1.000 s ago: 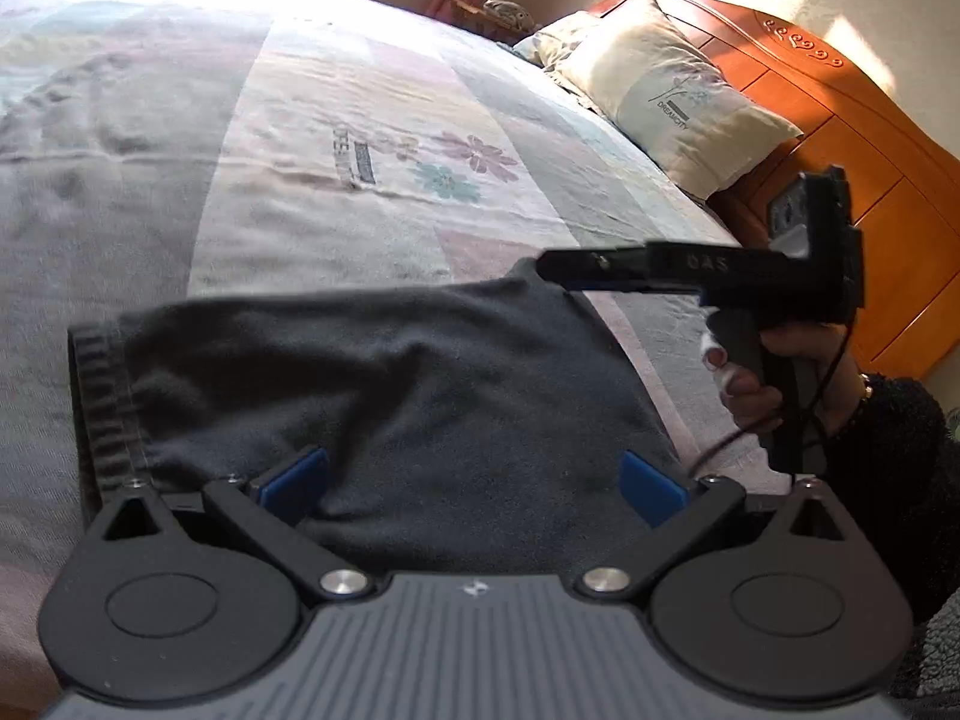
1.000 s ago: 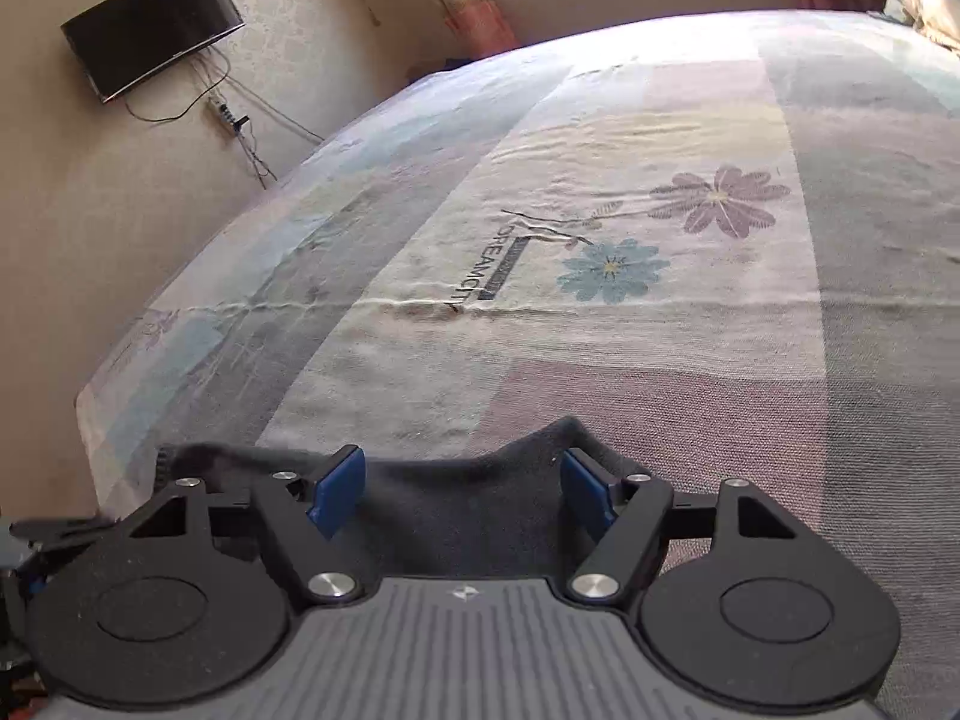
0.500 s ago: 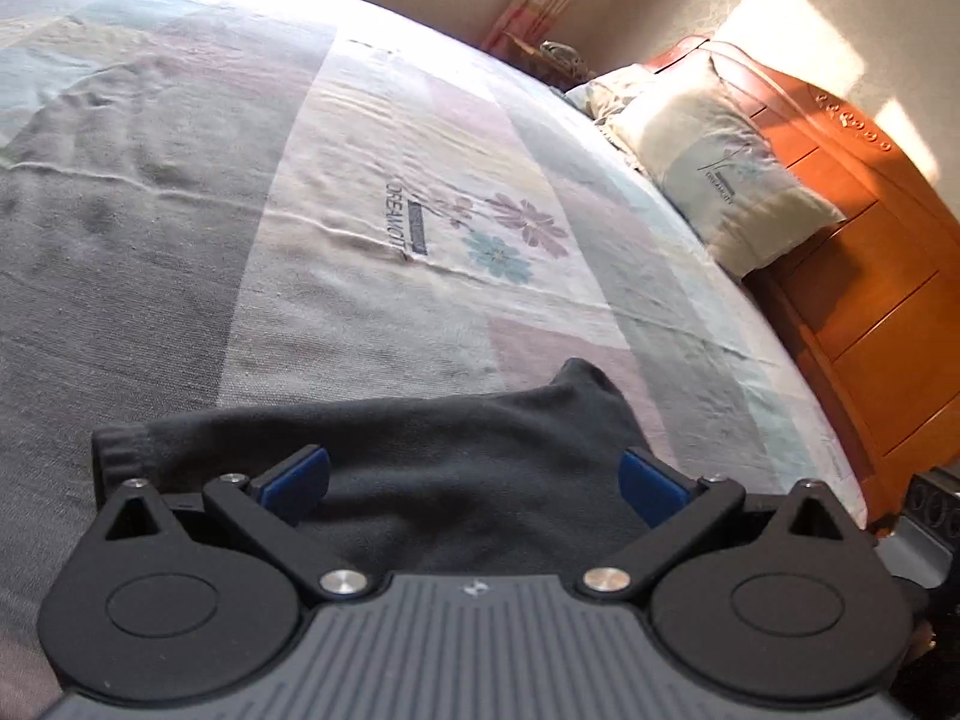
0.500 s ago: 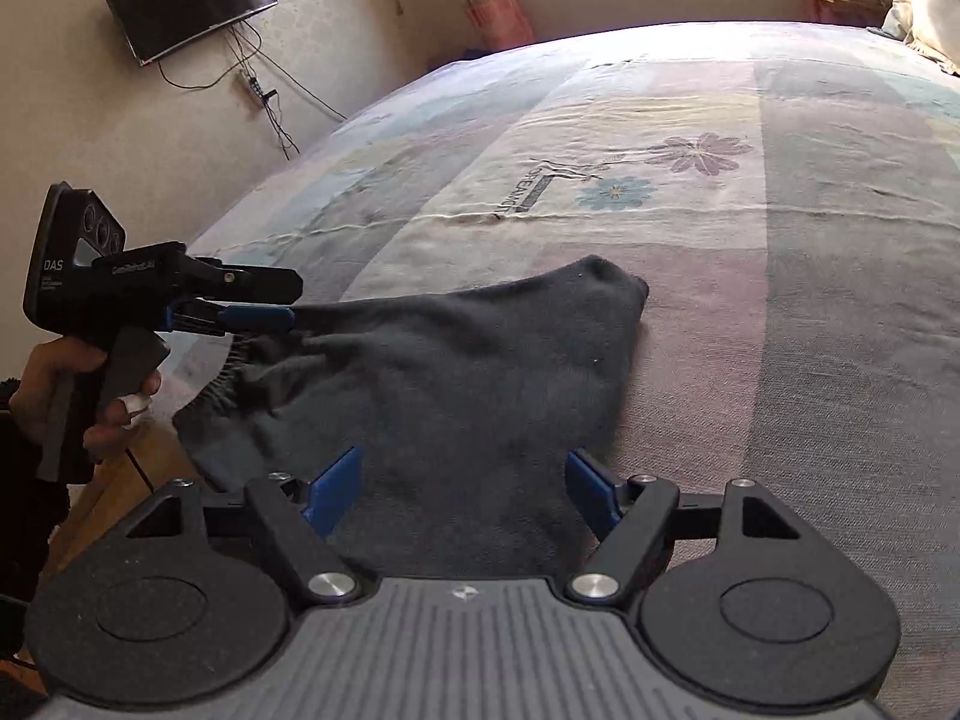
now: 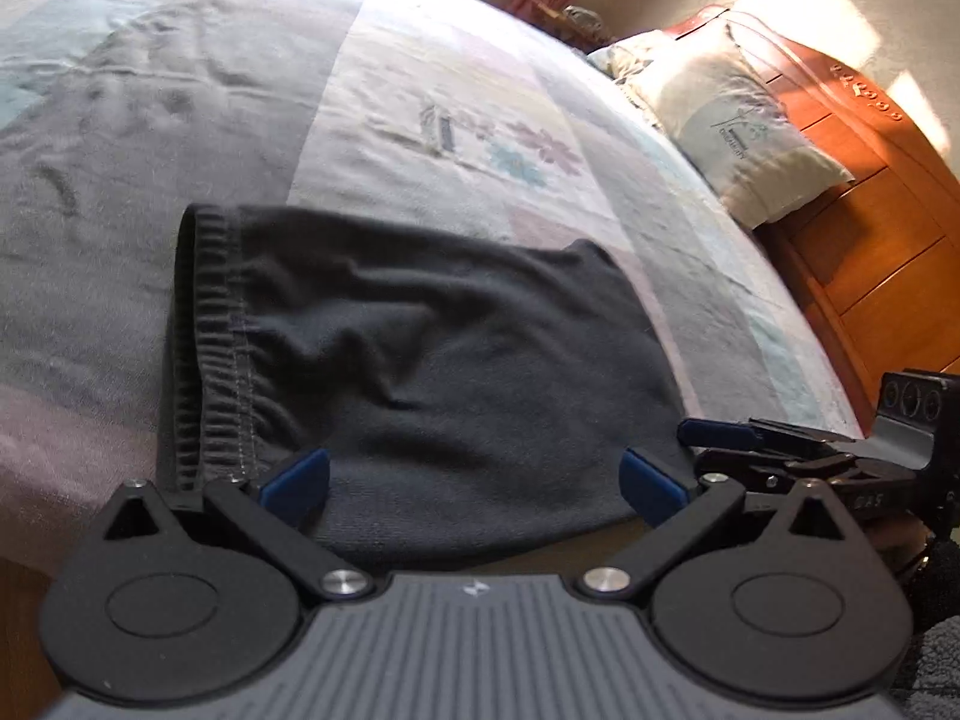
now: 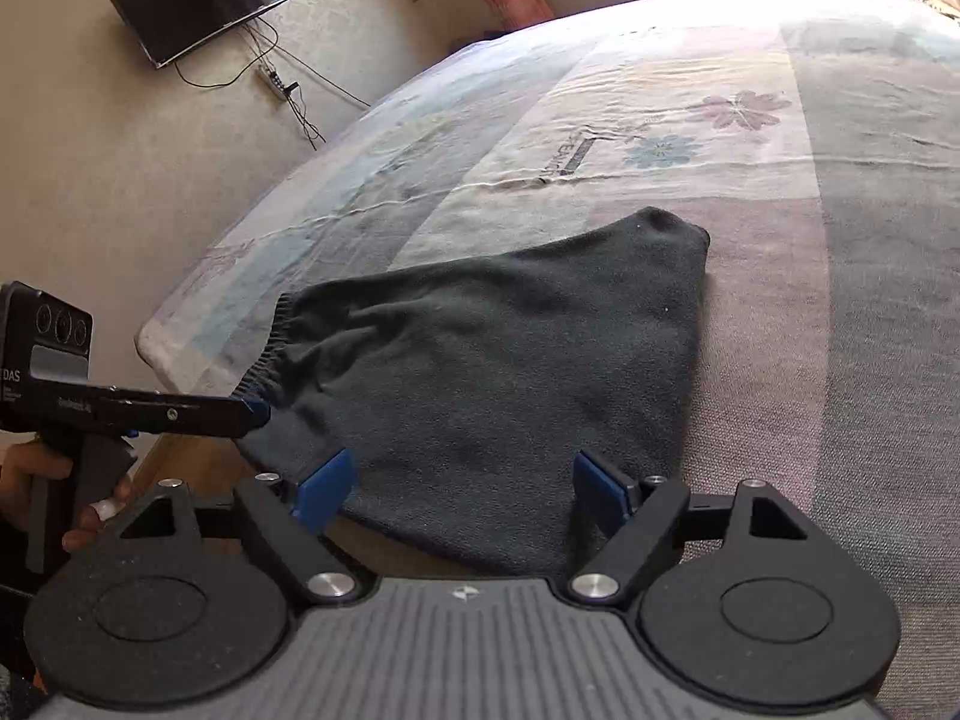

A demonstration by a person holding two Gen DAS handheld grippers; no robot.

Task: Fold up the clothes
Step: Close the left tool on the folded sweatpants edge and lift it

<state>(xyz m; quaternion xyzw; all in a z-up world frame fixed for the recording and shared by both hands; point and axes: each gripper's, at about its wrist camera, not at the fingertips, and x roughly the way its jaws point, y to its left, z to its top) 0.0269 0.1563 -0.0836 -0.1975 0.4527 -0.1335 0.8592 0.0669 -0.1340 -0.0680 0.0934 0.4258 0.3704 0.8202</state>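
Observation:
A dark grey folded garment (image 5: 432, 360) with a ribbed elastic waistband (image 5: 207, 348) lies at the near edge of the bed; it also shows in the right wrist view (image 6: 510, 384). My left gripper (image 5: 474, 477) is open and empty over the garment's near edge. My right gripper (image 6: 462, 483) is open and empty over the near edge too. The right gripper shows in the left wrist view (image 5: 738, 438) at the garment's right corner. The left gripper shows in the right wrist view (image 6: 240, 414), with its tip by the waistband.
The garment lies on a patchwork bedspread (image 5: 420, 120) with flower prints. A pillow (image 5: 738, 126) leans on the wooden headboard (image 5: 888, 192) at the right. A wall television (image 6: 201, 0) and cables hang past the foot of the bed.
Both grippers have drawn back toward the near edge of the bed and now hover open over the garment. The garment lies flatter and more fully in view.

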